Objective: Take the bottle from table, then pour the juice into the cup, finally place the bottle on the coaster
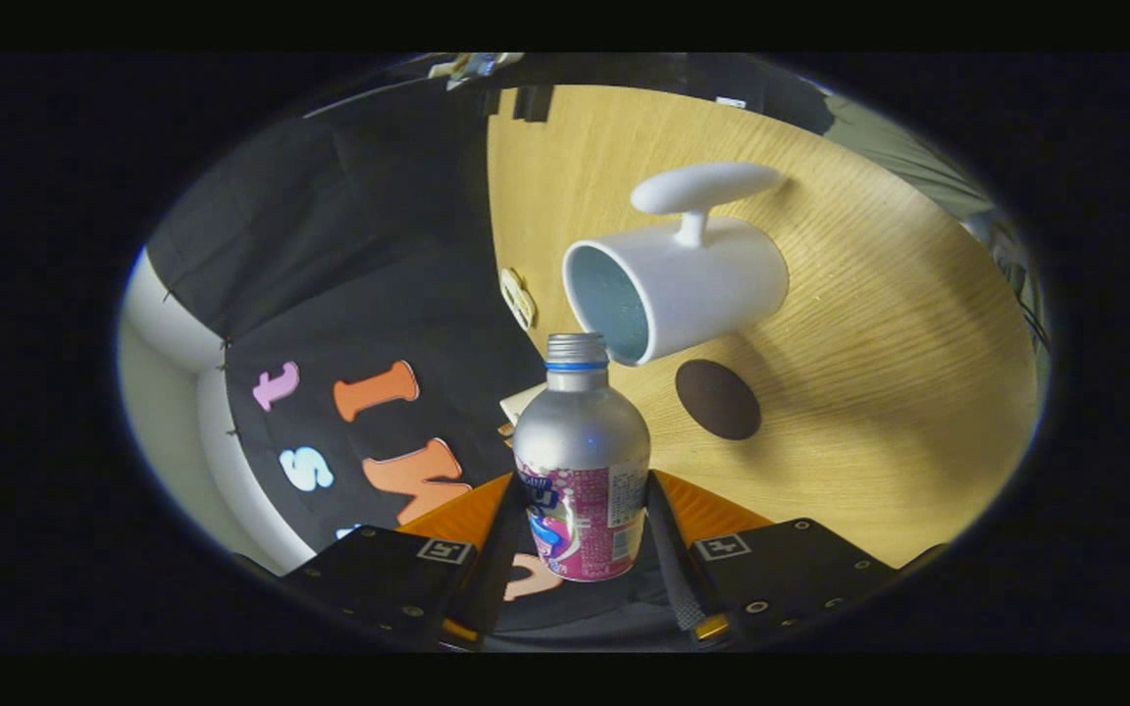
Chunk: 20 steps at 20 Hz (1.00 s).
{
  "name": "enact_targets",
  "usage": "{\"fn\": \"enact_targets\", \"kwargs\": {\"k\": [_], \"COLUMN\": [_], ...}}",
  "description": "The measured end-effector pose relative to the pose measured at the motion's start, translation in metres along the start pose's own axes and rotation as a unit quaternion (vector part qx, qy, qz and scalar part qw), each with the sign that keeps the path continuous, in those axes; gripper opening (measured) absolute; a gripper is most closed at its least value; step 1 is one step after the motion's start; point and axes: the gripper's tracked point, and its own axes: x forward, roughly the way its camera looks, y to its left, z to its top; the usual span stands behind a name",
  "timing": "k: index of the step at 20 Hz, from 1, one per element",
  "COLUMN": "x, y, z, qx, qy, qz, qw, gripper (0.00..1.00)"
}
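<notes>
Clamped tight on the bottle (582, 461) — both fingers of the gripper (580, 534) pressing its labelled lower body, one at 9 o'clock of it, one at 3 o'clock. Silver aluminium up top, rounded shoulders, a blue ring under the threaded neck, cap off, mouth bare. Pink and white label wrapped around the lower half, print too small to make out. Whole view rolled over, so the wooden table (879, 392) stands like a wall beyond the bottle, at 3 o'clock of it.

Bottle mouth sitting right at the lip of the cup (675, 284), just at 1 o'clock of the neck — touching or barely apart, cannot tell. White cup, pale blue inside, opening facing the bottle, with a rounded white handle (704, 188) sticking out at 12 o'clock of its body. No liquid visible between mouth and cup.

Dark brown round coaster (718, 399) flat on the wood, at 5 o'clock of the cup, bare, near the bottle's shoulder at 2 o'clock.
</notes>
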Motion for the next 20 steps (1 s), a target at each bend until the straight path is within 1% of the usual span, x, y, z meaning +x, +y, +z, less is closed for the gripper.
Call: {"fn": "enact_targets", "kwargs": {"k": [2, 3, 5, 6, 7, 10, 12, 13, 14, 16, 18, 20], "x": [-0.001, -0.001, 0.001, 0.002, 0.004, 0.002, 0.002, 0.002, -0.002, 0.001, 0.006, 0.009], "y": [-0.006, -0.011, -0.018, -0.020, -0.024, -0.026, -0.021, -0.018, -0.012, -0.006, -0.001, 0.009], "z": [-0.003, -0.004, -0.008, -0.012, -0.015, -0.024, -0.032, -0.036, -0.035, -0.034, -0.034, -0.036], "qx": [-0.075, -0.112, -0.194, -0.234, -0.278, -0.393, -0.464, -0.503, -0.540, -0.605, -0.658, -0.703], "qy": [-0.004, -0.009, -0.013, -0.012, -0.013, -0.026, -0.031, -0.032, -0.041, -0.062, -0.077, -0.095], "qz": [-0.009, -0.014, -0.021, -0.021, -0.028, -0.035, -0.031, -0.025, -0.016, -0.016, -0.021, -0.009], "qw": [0.997, 0.994, 0.981, 0.972, 0.960, 0.918, 0.885, 0.863, 0.841, 0.794, 0.748, 0.704], "gripper": [0.67, 0.67, 0.67, 0.67, 0.67, 0.67, 0.67, 0.67, 0.67, 0.67, 0.67, 0.67]}}
